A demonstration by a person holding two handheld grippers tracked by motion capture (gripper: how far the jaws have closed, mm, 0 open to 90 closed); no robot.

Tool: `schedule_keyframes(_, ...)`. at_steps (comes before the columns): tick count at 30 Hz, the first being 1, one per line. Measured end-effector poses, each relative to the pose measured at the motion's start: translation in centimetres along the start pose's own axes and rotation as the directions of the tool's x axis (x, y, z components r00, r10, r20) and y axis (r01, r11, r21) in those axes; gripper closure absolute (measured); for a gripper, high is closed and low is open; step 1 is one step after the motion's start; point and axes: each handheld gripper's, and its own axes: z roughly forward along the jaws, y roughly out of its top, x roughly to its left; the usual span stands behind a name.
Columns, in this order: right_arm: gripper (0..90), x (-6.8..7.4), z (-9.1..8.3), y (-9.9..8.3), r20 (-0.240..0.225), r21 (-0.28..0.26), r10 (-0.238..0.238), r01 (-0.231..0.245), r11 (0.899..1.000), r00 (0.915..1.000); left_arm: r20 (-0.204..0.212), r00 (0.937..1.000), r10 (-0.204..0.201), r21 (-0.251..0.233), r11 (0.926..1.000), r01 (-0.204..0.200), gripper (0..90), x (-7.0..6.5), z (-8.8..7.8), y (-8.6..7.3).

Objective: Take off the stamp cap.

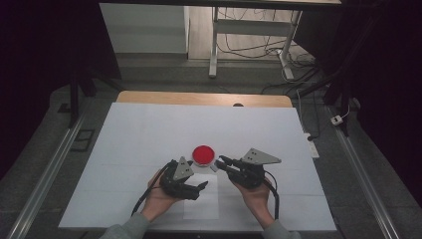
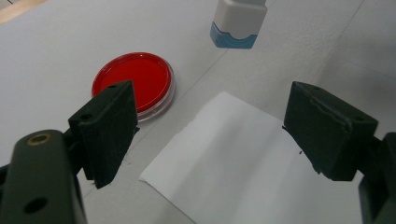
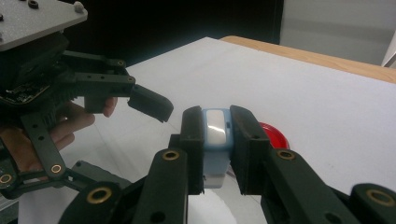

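Note:
A red round lidded dish [image 1: 204,155] [image 2: 133,81] [image 3: 276,135] lies on the white table cover [image 1: 149,129]. My right gripper [image 1: 223,160] [image 3: 215,125] is shut on a small blue and white block [image 3: 215,135] [image 2: 238,23], held just right of the dish and above the surface. My left gripper [image 1: 200,187] [image 2: 210,135] stands open over a white paper sheet [image 1: 201,201] [image 2: 233,158], with nothing between its jaws. In the right gripper view one of the left gripper's fingers [image 3: 149,103] hangs close to the held block, apart from it.
The wooden table edge [image 1: 204,98] [image 3: 303,56] runs along the far side of the cover. Beyond it stand a desk frame [image 1: 214,45] and loose cables [image 1: 259,47] on the floor. Metal rails [image 1: 45,174] flank the table.

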Motion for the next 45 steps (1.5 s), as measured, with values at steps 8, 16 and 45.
schedule_keyframes(8,75.6,0.1,0.1,0.1,0.003,0.000,-0.006,0.006,1.000,1.0000,0.003,1.0000,0.004,0.002,1.0000,-0.004,18.3,-0.1,0.5,0.3)
schedule_keyframes(16,75.6,0.0,-0.1,0.1,0.008,-0.021,0.020,-0.020,1.000,0.9998,-0.009,0.9998,0.015,-0.005,0.9999,-0.015,20.6,-0.3,0.9,0.6)
schedule_keyframes(45,75.6,0.3,0.5,-0.1,-0.008,-0.031,0.056,-0.056,0.998,0.9984,-0.080,0.9944,0.069,-0.006,0.9975,-0.070,34.7,-1.2,2.6,1.2)
